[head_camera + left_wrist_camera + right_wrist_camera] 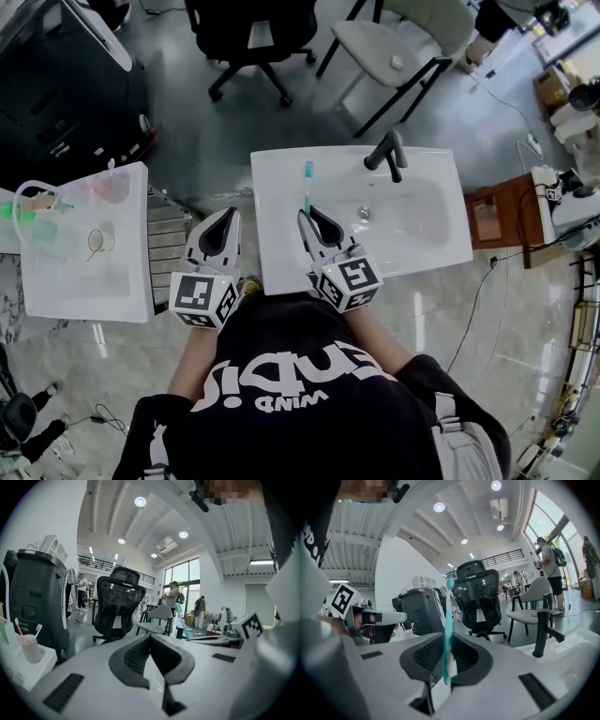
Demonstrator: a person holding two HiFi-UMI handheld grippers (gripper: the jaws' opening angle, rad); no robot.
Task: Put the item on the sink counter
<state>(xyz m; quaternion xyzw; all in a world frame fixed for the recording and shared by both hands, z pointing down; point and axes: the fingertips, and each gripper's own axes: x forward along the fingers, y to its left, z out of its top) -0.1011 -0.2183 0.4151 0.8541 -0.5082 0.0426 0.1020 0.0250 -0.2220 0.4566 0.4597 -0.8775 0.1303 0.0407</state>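
Note:
A teal toothbrush [307,187] stands upright between the pads of my right gripper [307,217], which is shut on its handle, bristle end up. It hangs over the left counter part of the white sink [281,248]. In the right gripper view the toothbrush [447,630] runs straight up out of the right gripper [446,638]. My left gripper [230,216] hovers just off the sink's left edge, shut and empty. In the left gripper view the left gripper [150,638] has nothing in it, and the toothbrush [182,620] shows at the right.
A black faucet [389,150] stands at the sink's back rim, above the basin. To the left, a white table [84,281] carries a cup of toothbrushes [111,186]. A black office chair [248,37] and a grey chair [394,47] stand behind the sink. A wooden stand [487,216] is at the right.

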